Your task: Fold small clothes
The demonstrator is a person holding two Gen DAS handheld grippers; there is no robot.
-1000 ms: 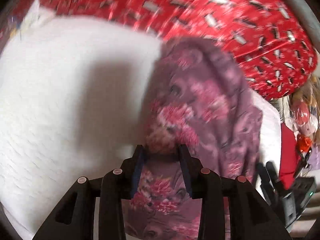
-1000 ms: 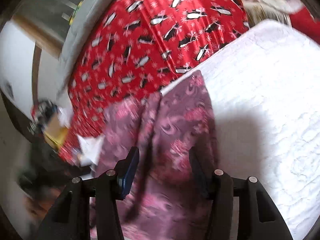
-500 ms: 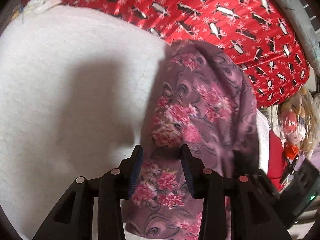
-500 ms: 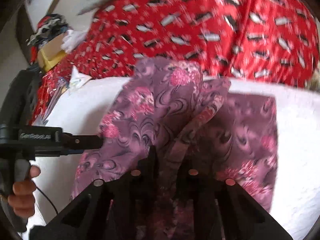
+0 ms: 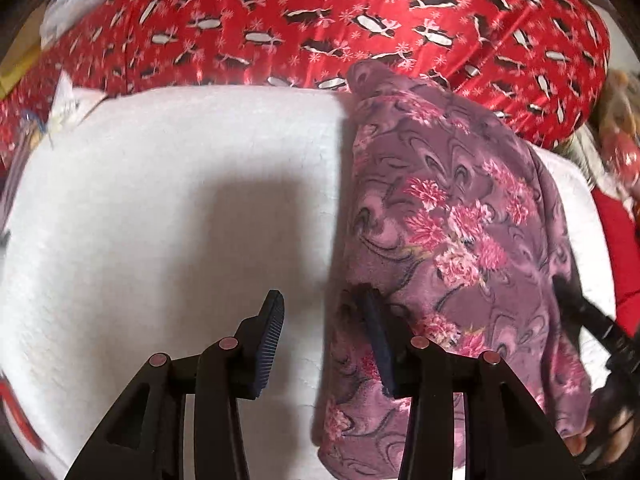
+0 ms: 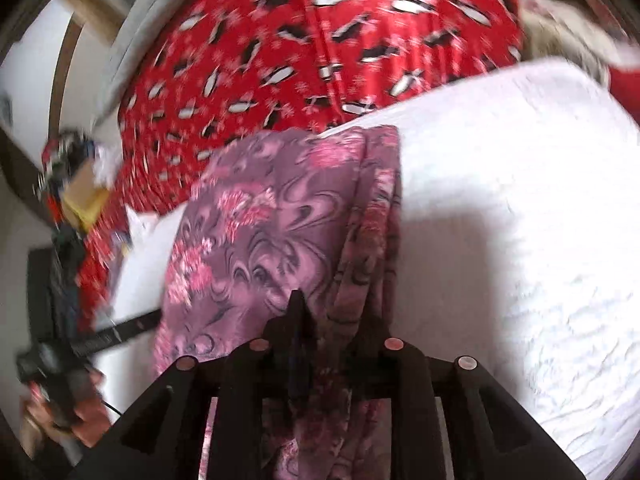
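A purple garment with pink flowers [image 5: 452,216] lies folded lengthwise on a white quilted pad [image 5: 160,200]. My left gripper [image 5: 322,304] is open and its jaws are opening. Its right finger rests over the garment's left edge, and between the pads there is only white pad and that edge. In the right wrist view the garment [image 6: 260,232] runs away from me, and a bunched fold of it fills the narrow gap of my right gripper [image 6: 332,312]. Those jaws are opening, with the cloth still between them and draped over the right finger.
A red blanket with a penguin print [image 5: 320,20] bulges behind the pad. Papers and a box [image 6: 80,196] lie at the far left corner. A hand [image 6: 80,408] holds the left tool. Bare white pad [image 6: 500,220] stretches right of the garment.
My left gripper has let go of the garment, slid left off it and spread wider. My right gripper went from wide open to narrow around a fold and swung back.
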